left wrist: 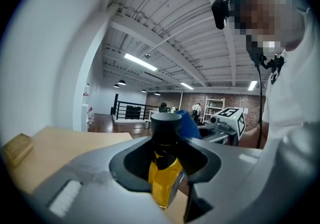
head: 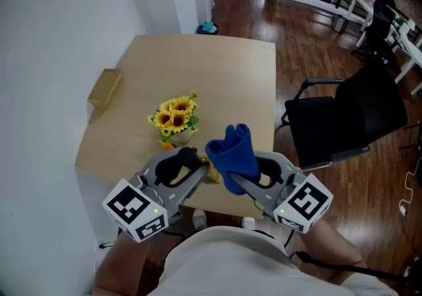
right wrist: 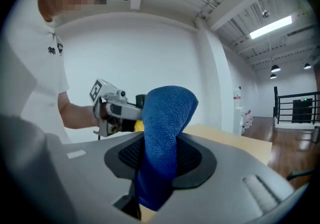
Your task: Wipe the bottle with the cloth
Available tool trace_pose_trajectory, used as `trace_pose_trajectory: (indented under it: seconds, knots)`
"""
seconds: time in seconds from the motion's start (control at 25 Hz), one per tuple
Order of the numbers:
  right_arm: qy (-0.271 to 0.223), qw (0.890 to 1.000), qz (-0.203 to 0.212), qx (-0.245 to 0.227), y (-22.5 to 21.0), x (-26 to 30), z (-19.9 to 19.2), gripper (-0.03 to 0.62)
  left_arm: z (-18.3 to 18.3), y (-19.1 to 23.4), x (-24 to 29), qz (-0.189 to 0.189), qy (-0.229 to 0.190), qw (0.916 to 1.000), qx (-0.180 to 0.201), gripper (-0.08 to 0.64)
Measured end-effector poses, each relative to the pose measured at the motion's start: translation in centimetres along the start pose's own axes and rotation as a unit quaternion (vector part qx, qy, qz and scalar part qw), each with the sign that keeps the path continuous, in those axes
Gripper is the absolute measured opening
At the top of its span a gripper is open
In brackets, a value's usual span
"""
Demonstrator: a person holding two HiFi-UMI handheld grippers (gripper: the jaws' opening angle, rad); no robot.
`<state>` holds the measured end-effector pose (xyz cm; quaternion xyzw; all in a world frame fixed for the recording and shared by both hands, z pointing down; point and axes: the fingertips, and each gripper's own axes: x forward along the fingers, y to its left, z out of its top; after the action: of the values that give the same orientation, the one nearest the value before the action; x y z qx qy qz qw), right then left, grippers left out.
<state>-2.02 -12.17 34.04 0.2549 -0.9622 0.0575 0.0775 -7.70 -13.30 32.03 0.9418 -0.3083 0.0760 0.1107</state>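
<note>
A small bottle point(left wrist: 165, 178) of yellow liquid with a black cap point(left wrist: 166, 124) sits clamped in my left gripper point(left wrist: 167, 188), held above the table's near edge. In the head view the left gripper point(head: 198, 171) holds the bottle point(head: 213, 174), mostly hidden behind the jaws and the cloth. A folded blue cloth point(head: 234, 156) stands up from my right gripper point(head: 239, 181), which is shut on it. In the right gripper view the blue cloth point(right wrist: 162, 138) fills the space between the jaws, with the left gripper point(right wrist: 117, 108) just behind it. The cloth is right beside the bottle.
A pot of yellow sunflowers point(head: 175, 117) stands mid-table just beyond the grippers. A tan block point(head: 105, 87) lies at the left edge of the wooden table point(head: 217, 70). A black office chair point(head: 349, 113) stands to the right of the table.
</note>
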Motion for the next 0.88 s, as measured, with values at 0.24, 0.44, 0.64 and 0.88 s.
trace_pose_trajectory:
  seconds: [0.24, 0.44, 0.64, 0.88]
  knots:
    - [0.036, 0.998, -0.021, 0.055, 0.9, 2.7, -5.4, 0.145, 1.1, 0.9, -0.9, -0.021, -0.017, 0.9996, -0.003, 0.151]
    - [0.108, 0.988, -0.050, 0.098, 0.4, 3.7, -13.1, 0.144, 2.2, 2.2, -2.2, -0.037, -0.035, 0.9986, -0.016, 0.152]
    - [0.149, 0.976, -0.089, 0.132, 0.7, 3.0, -17.8, 0.145, 2.4, 3.6, -2.2, -0.043, -0.037, 0.9982, -0.020, 0.152]
    - [0.152, 0.963, -0.150, 0.163, 2.0, -0.8, -18.9, 0.146, -3.3, 6.6, 0.8, -0.016, -0.009, 0.9995, -0.024, 0.152]
